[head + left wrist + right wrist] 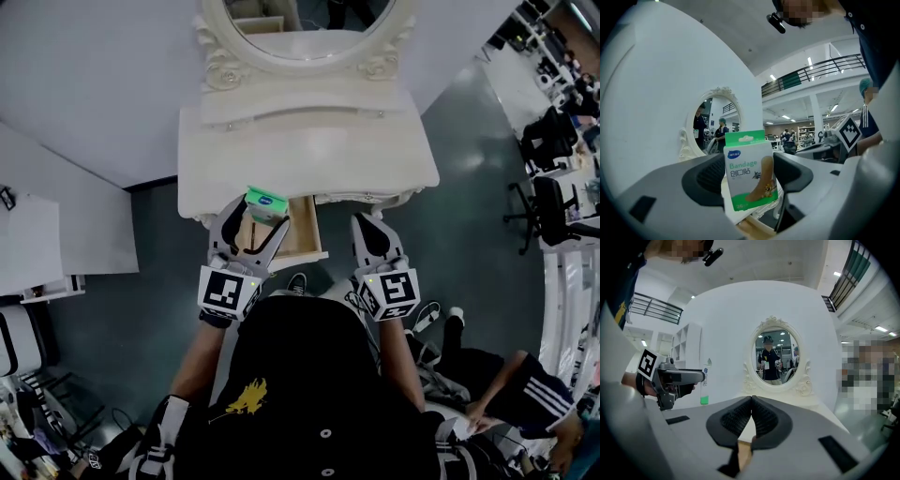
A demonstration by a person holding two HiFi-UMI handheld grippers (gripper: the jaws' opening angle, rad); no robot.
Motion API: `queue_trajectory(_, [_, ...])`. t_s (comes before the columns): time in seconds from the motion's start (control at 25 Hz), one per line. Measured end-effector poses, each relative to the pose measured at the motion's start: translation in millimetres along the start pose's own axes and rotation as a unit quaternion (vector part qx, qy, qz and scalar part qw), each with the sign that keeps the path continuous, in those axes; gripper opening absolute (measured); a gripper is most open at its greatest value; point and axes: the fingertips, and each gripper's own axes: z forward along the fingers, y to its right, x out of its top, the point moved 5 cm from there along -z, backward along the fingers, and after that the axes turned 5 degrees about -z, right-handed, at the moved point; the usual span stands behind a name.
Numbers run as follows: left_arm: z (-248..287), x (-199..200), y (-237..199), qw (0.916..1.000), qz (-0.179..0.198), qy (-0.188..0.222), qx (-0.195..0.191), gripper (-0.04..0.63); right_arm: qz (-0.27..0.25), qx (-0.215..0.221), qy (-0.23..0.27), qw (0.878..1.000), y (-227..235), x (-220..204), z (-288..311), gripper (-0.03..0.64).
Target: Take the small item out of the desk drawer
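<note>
Evidently most of the job was done. The left gripper [258,217] stood just left of the frame's middle in the head view, its jaws spread wide and clamped on the two sides of the bandage box [265,201], a small green-and-white packet. In the left gripper view the packet sat upright between the two dark pads, each pressing an edge, with its printed face toward the camera. It appeared to be lifted out of the drawer [305,239], which hung open below the front edge of the white dressing table [375,159], its pale wooden floor showing to the right of the packet. How high the packet was above the drawer, I could not tell.

The right gripper [370,225] waited to the right of the drawer with its jaws pressed together on nothing, their tips meeting in its own view below the oval mirror [778,355].

By my reckoning, what remained was small: carrying the packet fully away from the drawer and setting it somewhere, perhaps on the tabletop. The drawer itself was still open.
</note>
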Motion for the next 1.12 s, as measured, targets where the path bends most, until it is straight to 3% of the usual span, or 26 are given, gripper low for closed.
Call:
queue_trajectory(0.68, [7.4,0.7,0.0,0.9994,0.027,-0.011,-0.017,0.328,0.010,-0.033,-0.006,0.999,7.4,-10.3,-17.1,0.012])
queue_trajectory(1.12, [4.5,-11.9,4.9,0.9991,0.031,-0.028,-0.002,0.328,0.025,-0.021,-0.002,0.999,0.3,-22.4,-23.6,0.012])
